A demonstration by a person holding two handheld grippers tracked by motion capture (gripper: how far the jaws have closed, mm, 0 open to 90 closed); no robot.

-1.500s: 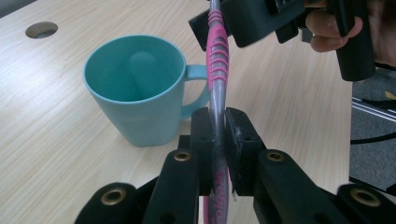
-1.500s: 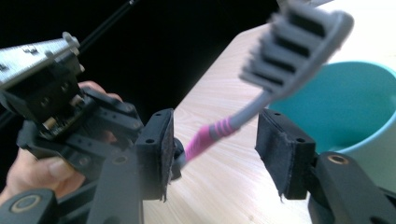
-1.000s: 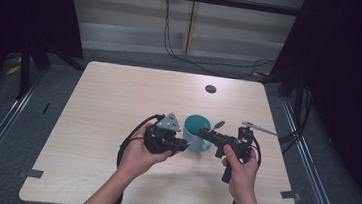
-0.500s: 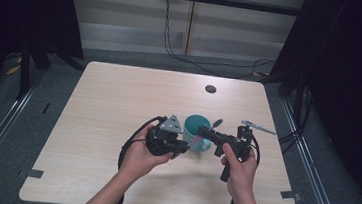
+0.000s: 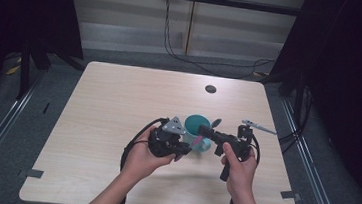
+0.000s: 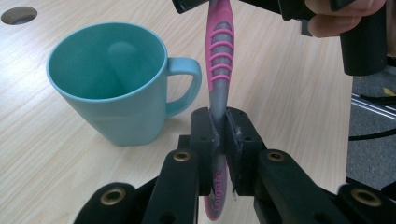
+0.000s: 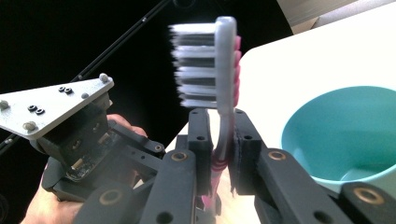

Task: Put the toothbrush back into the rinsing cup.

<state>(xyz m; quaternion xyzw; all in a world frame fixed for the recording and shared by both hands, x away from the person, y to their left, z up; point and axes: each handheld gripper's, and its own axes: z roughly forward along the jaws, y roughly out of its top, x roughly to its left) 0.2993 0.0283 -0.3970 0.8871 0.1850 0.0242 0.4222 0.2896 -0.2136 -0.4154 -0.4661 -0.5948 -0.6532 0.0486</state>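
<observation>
We clamp both the left gripper (image 6: 218, 140) and right gripper (image 7: 219, 140) tight on the pink toothbrush (image 6: 218, 56), probably a handover, the teal mug (image 6: 109, 88) at ten o'clock of it.

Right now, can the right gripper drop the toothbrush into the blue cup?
Probably not yet. The left gripper grips the toothbrush too, low on its handle, beside the cup. The right gripper holds its neck. The cup looks empty.

Toothbrush (image 6: 218, 70) tail behind tongs, cropped
</observation>
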